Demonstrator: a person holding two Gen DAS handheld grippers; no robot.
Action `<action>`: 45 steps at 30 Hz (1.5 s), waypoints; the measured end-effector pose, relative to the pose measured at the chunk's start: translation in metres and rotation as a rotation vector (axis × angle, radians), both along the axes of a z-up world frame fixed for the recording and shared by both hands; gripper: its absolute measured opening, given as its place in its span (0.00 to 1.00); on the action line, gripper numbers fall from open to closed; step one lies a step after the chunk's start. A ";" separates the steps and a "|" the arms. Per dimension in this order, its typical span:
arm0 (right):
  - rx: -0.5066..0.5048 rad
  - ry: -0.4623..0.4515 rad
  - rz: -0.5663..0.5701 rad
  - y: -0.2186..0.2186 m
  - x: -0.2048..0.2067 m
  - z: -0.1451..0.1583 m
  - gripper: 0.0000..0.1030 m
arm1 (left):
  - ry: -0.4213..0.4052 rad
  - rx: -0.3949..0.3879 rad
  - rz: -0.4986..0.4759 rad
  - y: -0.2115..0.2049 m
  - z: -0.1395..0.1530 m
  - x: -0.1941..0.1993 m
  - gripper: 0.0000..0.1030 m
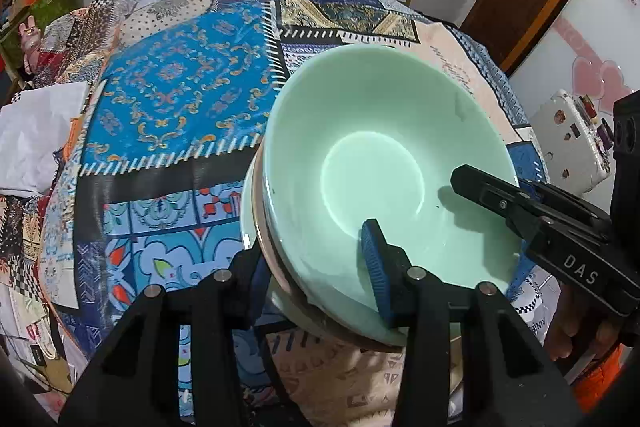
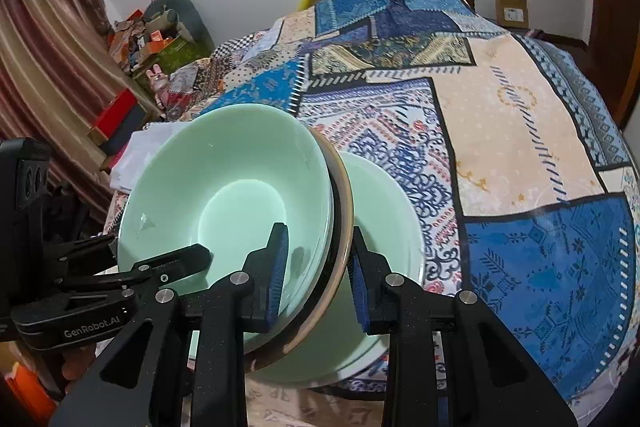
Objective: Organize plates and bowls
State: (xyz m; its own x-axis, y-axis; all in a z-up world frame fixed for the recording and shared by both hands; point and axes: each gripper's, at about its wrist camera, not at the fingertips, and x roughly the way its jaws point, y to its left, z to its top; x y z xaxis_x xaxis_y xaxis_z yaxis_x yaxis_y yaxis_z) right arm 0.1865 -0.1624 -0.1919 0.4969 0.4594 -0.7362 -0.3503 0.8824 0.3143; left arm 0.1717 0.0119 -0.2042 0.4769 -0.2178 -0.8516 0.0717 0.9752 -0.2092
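I have a nested stack of pale green glazed ceramic bowls [image 2: 224, 187] held between both tools, tilted above the blue and cream patchwork tablecloth [image 2: 520, 147]; a brown-rimmed dish [image 2: 344, 211] sits sandwiched in the stack, with a further pale green bowl [image 2: 384, 227] outermost beneath it. My right gripper [image 2: 316, 275] is clamped on the right edge of the stack, one blue ribbed pad inside the top bowl, the other against the outer wall; the jaws stand narrow and gripping. My left gripper [image 1: 316, 267] bites the opposite rim, one pad inside the bowl, the other hidden under the stack, so I judge it clamped too, on a thicker bite.

What the coming move turns on: the stack lies straight ahead of both tools, its mouth tipped toward me, the rim line running from one gripper across to the other; neither hand is nearer, so both must travel together and level it before it meets the cloth, or the inner bowls may slide.
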 end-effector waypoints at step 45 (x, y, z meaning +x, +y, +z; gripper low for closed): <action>0.081 -0.655 -0.003 -0.031 -0.142 0.166 0.79 | -0.773 0.145 0.141 -0.004 0.195 -0.170 0.96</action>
